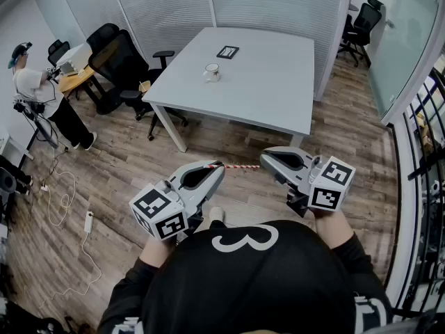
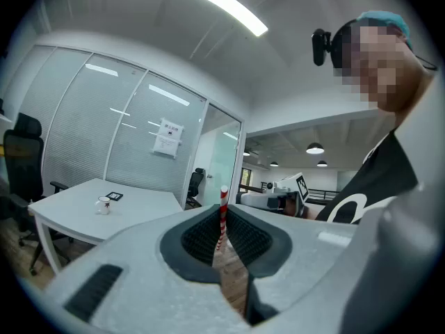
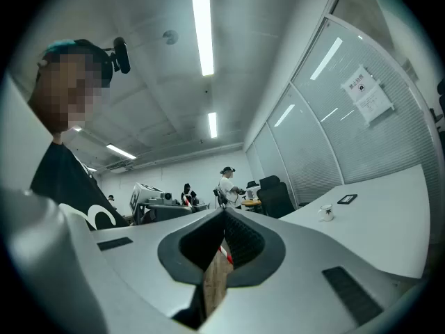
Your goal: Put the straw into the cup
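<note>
Standing well back from the white table (image 1: 278, 89), with open wood floor up to its near edge. The left gripper (image 1: 218, 167) is pinching one end of the striped straw (image 1: 236, 165), and the right gripper (image 1: 267, 161) is closed to a slit on the other end. The cup (image 1: 212, 72) sits mid-table, far off and too small to see inside. Office chairs (image 1: 122, 65) crowd the table's left edge.
</note>
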{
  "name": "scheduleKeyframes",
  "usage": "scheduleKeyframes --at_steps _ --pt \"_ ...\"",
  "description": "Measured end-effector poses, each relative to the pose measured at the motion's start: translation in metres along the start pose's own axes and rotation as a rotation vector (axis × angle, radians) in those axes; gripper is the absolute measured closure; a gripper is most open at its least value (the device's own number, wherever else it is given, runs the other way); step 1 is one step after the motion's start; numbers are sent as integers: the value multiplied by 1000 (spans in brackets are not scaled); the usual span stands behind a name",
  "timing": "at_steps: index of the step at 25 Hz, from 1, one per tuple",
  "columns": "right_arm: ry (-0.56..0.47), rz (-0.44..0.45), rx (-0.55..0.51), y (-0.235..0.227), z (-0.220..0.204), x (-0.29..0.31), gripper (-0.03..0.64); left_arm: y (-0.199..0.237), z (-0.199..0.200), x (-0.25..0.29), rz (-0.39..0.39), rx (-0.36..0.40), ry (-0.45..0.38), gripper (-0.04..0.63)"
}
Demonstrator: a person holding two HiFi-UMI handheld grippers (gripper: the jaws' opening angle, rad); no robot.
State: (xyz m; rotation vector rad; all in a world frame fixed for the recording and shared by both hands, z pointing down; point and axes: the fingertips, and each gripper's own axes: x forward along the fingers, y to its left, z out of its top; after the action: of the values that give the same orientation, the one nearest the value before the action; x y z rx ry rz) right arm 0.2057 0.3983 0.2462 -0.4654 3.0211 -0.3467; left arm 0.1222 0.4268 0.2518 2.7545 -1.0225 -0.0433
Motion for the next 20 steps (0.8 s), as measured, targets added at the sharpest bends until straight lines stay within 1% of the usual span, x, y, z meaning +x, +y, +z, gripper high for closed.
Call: scheduleKeyframes --at_steps 5,12,20 --pt "11 1 5 4 -7 4 603 1 -6 -2 -16 1 -3 560" --pt "3 -13 17 0 -3 14 603 15 0 -3 -28 -7 -7 560" --pt "8 -22 52 -19 -6 30 603 37 1 7 -44 -27 0 560"
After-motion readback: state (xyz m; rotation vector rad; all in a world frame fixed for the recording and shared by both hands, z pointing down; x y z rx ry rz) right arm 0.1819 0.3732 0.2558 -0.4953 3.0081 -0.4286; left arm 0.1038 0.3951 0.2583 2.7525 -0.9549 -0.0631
